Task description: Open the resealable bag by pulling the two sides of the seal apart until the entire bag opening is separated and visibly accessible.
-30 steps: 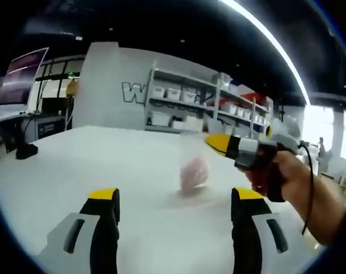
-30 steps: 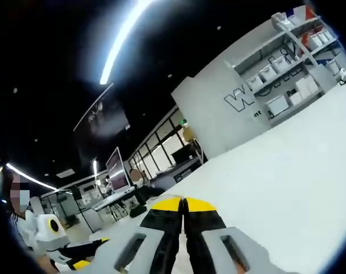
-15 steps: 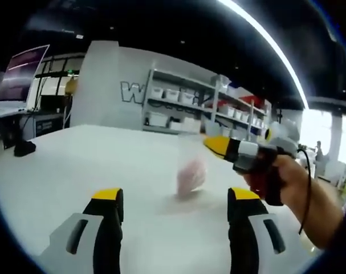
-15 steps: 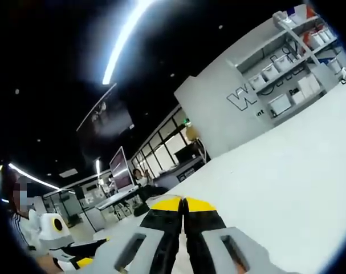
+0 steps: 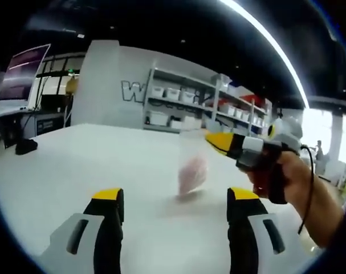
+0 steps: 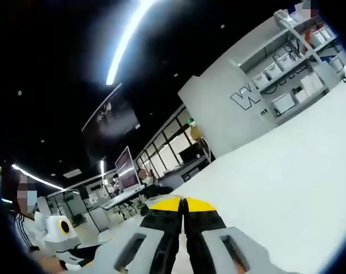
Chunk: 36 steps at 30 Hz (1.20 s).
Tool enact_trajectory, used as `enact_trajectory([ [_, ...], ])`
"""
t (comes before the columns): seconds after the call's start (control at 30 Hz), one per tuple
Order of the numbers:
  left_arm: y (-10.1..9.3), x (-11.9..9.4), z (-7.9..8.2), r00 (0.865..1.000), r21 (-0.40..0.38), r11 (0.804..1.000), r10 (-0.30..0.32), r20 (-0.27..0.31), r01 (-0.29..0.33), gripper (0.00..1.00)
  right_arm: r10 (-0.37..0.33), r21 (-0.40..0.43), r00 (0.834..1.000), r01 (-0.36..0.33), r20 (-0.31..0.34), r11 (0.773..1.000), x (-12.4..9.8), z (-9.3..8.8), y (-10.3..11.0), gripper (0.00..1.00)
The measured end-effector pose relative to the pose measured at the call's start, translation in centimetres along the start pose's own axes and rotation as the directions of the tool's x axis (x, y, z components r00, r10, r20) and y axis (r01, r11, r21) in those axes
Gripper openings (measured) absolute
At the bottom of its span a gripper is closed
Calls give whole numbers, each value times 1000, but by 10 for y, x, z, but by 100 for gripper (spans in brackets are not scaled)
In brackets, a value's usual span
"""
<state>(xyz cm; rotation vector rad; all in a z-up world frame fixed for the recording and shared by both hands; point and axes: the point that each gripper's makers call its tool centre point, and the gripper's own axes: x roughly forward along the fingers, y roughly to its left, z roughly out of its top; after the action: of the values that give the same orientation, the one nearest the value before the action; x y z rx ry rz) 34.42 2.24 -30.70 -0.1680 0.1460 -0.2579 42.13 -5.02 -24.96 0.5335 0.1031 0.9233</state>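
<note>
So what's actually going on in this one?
A person holds a gripper in each hand over a white table. The right gripper, jaws shut, holds up a clear resealable bag with something pink inside by its top edge. The left gripper is open, jaws wide, facing the bag but apart from it. Whether the seal is open is too blurred to tell.
</note>
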Motion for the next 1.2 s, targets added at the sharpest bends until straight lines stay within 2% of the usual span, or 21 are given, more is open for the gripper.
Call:
enact_trajectory([
  [0.3,-8,-4,4,1000,-3,1000,-21,12,21,70,15,1,1000,-15,-11,1000,-3,-4,7,0],
  [1.2,-21,-11,-3,998,-27,997,-69,-3,69,64,65,28,997,-64,-36,998,-12,-19,29,0],
])
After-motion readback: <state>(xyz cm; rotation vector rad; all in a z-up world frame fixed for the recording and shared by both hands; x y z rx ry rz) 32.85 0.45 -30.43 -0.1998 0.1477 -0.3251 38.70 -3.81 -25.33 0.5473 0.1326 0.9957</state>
